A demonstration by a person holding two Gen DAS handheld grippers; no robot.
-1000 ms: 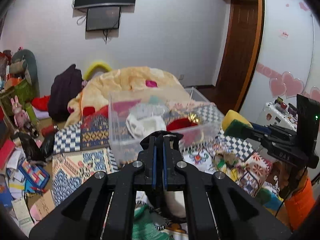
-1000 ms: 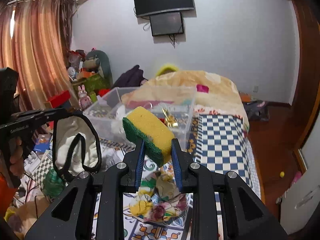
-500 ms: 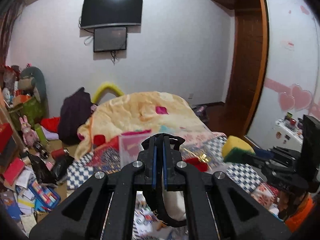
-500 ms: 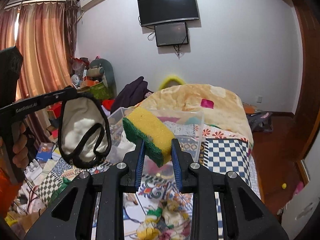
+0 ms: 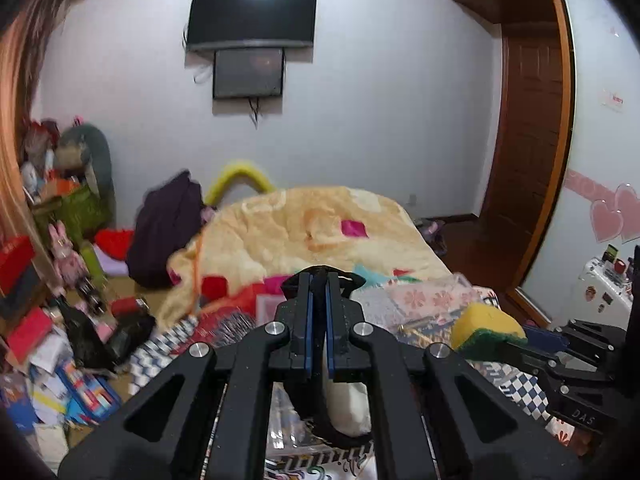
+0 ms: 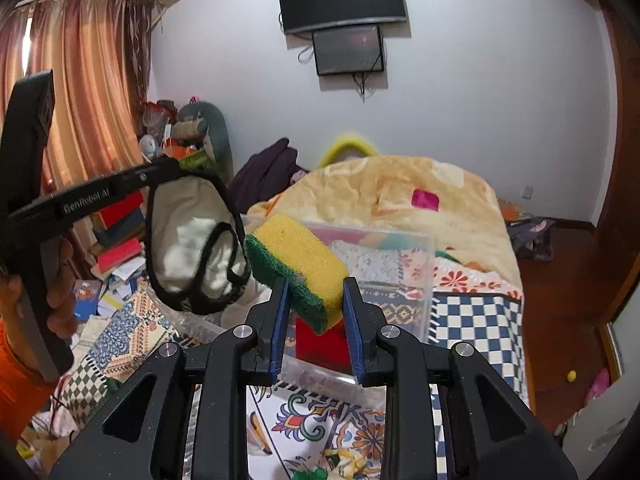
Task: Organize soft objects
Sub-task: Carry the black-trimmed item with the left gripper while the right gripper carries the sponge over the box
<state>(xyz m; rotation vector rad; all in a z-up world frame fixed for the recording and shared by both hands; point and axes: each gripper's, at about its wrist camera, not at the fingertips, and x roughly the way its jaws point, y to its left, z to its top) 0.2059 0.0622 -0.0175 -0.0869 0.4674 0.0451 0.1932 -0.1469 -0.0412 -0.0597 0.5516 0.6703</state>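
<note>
My left gripper [image 5: 319,280] is shut on a white cloth with black trim [image 5: 348,404], which hangs below the fingers; the cloth also shows in the right wrist view [image 6: 192,240], held in the air left of the sponge. My right gripper [image 6: 314,292] is shut on a yellow sponge with a green scouring side [image 6: 298,264]; the sponge also shows in the left wrist view [image 5: 484,330]. Both hold their items above a clear plastic bin [image 6: 400,264] with soft items inside; the bin also shows in the left wrist view [image 5: 424,300].
The bin stands on a patterned bedspread [image 6: 476,320] with a heaped yellow blanket [image 5: 304,228] behind it. Clutter of books and toys [image 5: 60,320] fills the floor at left. A wooden door [image 5: 528,152] stands at right.
Both grippers have risen and moved forward over the bin with their items. The cloth and the sponge have come closer together.
</note>
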